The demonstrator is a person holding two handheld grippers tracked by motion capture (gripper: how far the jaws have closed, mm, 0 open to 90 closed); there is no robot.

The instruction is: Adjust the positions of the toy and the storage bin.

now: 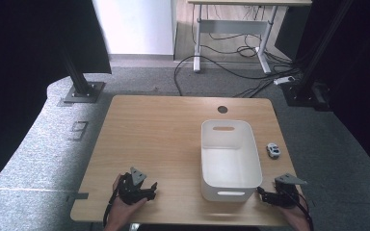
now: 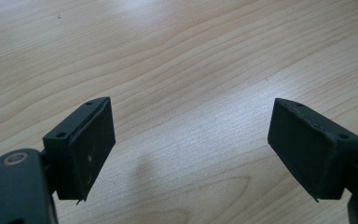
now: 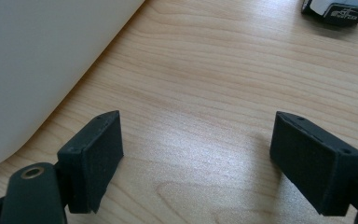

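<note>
Left gripper (image 1: 150, 191): held in the person's left hand (image 1: 123, 208) at the near left part of the table (image 1: 159, 130). In the left gripper view its jaws stand wide apart, with bare wood between the pads (image 2: 93, 149) and nothing held. It hangs low over the tabletop, well apart from the bin (image 1: 229, 159).

Right gripper (image 1: 264, 195): held in the person's right hand (image 1: 298, 216) at the near right corner of the table, just beside the near right corner of the bin. In the right gripper view its jaws are likewise spread wide, with bare wood between them and nothing gripped. The white wall of the bin (image 3: 42, 60) rises at the left of that view, near the left jaw but not touching it.

Bin: white, rectangular, open-topped, with a handle slot at each short end. It stands on the right half of the table, long axis running away from the person. Its inside looks empty.

Toy car (image 1: 273, 150): small, white and dark, resting on the table just beside the right wall of the bin, ahead of the right gripper. Its edge shows at the top of the right gripper view (image 3: 335, 11).

Table: light wood, with a round hole (image 1: 222, 109) near the far edge, beyond the bin.
</note>
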